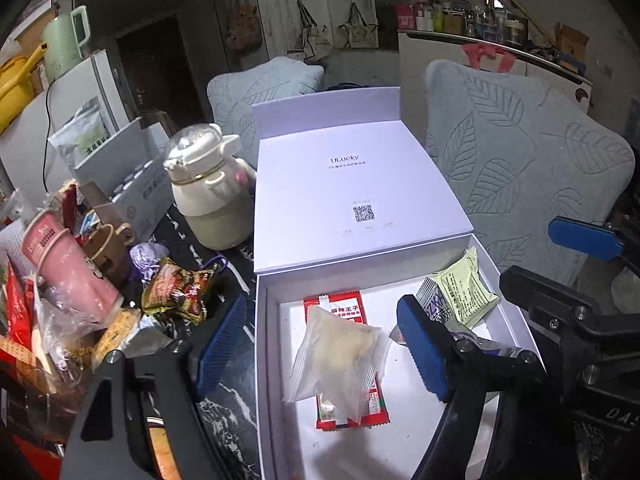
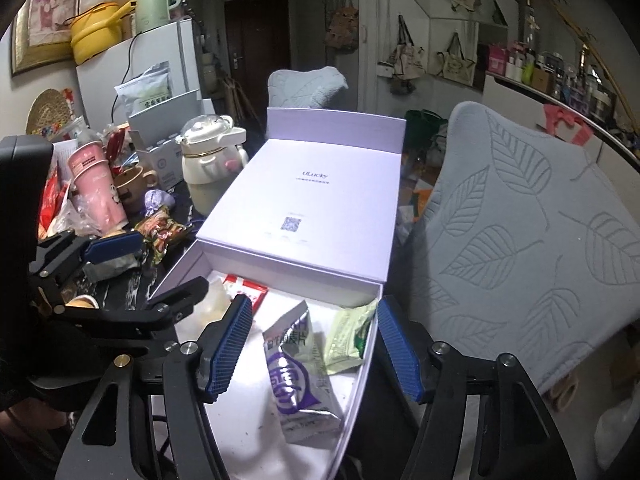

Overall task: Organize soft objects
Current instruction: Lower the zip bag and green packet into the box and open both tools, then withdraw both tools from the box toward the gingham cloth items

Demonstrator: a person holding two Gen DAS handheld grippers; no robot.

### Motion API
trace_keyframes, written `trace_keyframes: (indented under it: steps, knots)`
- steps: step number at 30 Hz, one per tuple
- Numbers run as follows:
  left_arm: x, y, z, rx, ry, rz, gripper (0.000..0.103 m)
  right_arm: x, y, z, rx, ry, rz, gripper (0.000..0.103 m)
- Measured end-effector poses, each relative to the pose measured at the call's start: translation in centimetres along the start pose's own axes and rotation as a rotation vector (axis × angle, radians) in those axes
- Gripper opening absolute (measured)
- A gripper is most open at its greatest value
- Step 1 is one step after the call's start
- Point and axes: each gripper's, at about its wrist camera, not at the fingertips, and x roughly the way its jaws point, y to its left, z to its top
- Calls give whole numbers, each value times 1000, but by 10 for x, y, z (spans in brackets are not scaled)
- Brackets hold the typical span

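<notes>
An open white box point(image 1: 268, 360) point(image 2: 360, 392) with its lid point(image 1: 352, 200) folded back holds several snack packets. A clear packet point(image 1: 340, 364) lies on a red packet point(image 1: 340, 304). A pale green packet point(image 1: 464, 292) point(image 2: 348, 336) lies in the far right corner beside a silver and purple packet point(image 2: 296, 384). My left gripper point(image 1: 320, 352) is open and empty over the box's left side. My right gripper point(image 2: 314, 350) is open and empty, straddling the silver packet and the right wall.
A dark marbled table point(image 1: 228, 404) left of the box carries a brown snack packet point(image 1: 176, 288), a pink cup point(image 1: 68, 276), a cream bottle point(image 1: 208, 196) and a grey carton point(image 1: 132, 184). A leaf-patterned chair back point(image 2: 532, 240) stands to the right.
</notes>
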Motion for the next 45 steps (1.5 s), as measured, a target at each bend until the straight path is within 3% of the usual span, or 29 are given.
trace_keyframes:
  steps: [9, 26, 37, 45]
  knots:
    - [-41, 2, 11, -7, -59, -5, 78, -33, 1, 9, 6, -57, -12, 65]
    - [-152, -11, 14, 25, -207, -16, 78, -145, 6, 16, 7, -221, -54, 65]
    - [-220, -25, -15, 41, -271, -44, 78, -210, 13, -15, 9, -270, -70, 65]
    - [-246, -39, -48, 53, -278, -82, 78, -243, 18, -50, 14, -279, -72, 65]
